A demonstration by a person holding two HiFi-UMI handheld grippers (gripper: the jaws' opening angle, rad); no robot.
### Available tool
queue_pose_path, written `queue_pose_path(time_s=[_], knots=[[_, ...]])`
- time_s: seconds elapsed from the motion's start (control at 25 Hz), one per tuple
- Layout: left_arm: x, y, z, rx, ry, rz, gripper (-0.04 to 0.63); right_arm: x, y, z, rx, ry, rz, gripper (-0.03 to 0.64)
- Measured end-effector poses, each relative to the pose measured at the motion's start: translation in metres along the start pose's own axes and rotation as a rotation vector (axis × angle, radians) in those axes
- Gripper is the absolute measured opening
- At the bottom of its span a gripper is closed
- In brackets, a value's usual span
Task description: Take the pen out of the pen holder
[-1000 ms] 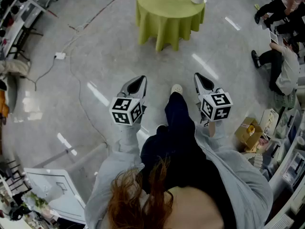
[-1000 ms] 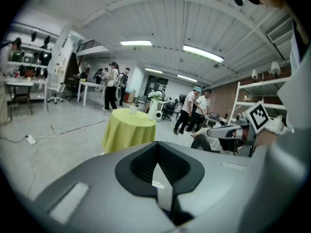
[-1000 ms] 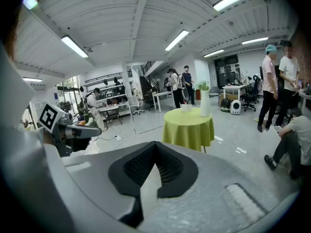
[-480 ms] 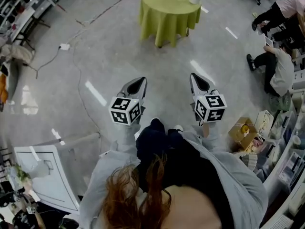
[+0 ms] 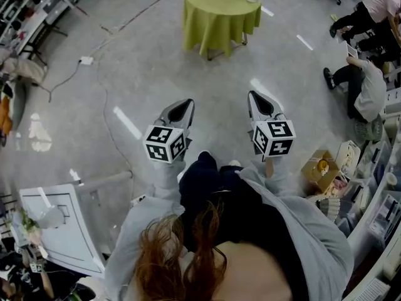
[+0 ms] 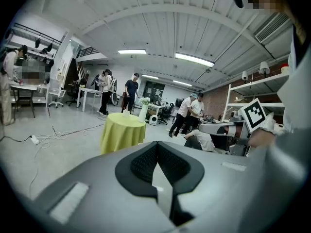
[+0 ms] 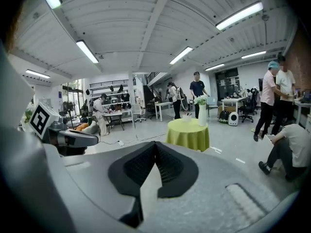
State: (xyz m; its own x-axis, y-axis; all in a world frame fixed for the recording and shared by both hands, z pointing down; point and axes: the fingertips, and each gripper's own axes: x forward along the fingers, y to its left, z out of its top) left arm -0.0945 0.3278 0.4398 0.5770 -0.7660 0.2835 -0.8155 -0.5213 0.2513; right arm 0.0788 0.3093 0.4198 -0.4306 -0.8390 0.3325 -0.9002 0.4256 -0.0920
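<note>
The left hand-held gripper [image 5: 187,103] is held above the floor [image 5: 144,74] with its jaws closed together on nothing, and the hand carrying it is hidden beneath the marker cube [image 5: 164,144]. At twelve o'clock, well apart from both grippers, the green-draped tabletop [image 5: 216,11] is cut off by the head view's top edge. On it a white vase [image 7: 202,114] is seen, with a small pale container [image 7: 188,117] at its nine o'clock, yet pen holder and pen are too small to be told apart there. The right hand-held gripper [image 5: 252,96] is likewise closed and empty.
</note>
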Motion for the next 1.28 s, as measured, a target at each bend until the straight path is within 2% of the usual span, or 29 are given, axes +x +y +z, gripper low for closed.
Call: queue_pose_path(time_s=[0.08, 0.16, 0.36, 0.4, 0.6, 0.88, 1.28], knots=[[-0.004, 0.002, 0.001, 0.004, -0.008, -0.005, 0.017, 0.000, 0.003, 0.000, 0.014, -0.014, -0.004, 0.029], [-0.008, 0.004, 0.000, 0.011, -0.012, -0.014, 0.017, 0.001, 0.008, 0.000, 0.025, -0.024, -0.003, 0.136], [-0.020, 0.010, -0.006, 0.023, -0.007, -0.030, 0.017, -0.001, 0.024, -0.004, 0.063, -0.056, -0.012, 0.284], [-0.022, 0.011, -0.008, 0.020, -0.003, -0.029, 0.017, -0.001, 0.026, -0.006, 0.067, -0.054, -0.014, 0.298], [-0.027, 0.012, -0.016, 0.010, 0.007, -0.024, 0.017, -0.005, 0.024, -0.007, 0.080, -0.058, -0.023, 0.296], [-0.015, 0.022, -0.021, -0.002, 0.028, -0.002, 0.017, 0.016, 0.021, -0.011, 0.097, -0.046, 0.019, 0.290], [0.058, 0.040, 0.020, 0.015, 0.013, 0.020, 0.017, 0.087, -0.029, 0.027, 0.084, -0.046, 0.084, 0.290]])
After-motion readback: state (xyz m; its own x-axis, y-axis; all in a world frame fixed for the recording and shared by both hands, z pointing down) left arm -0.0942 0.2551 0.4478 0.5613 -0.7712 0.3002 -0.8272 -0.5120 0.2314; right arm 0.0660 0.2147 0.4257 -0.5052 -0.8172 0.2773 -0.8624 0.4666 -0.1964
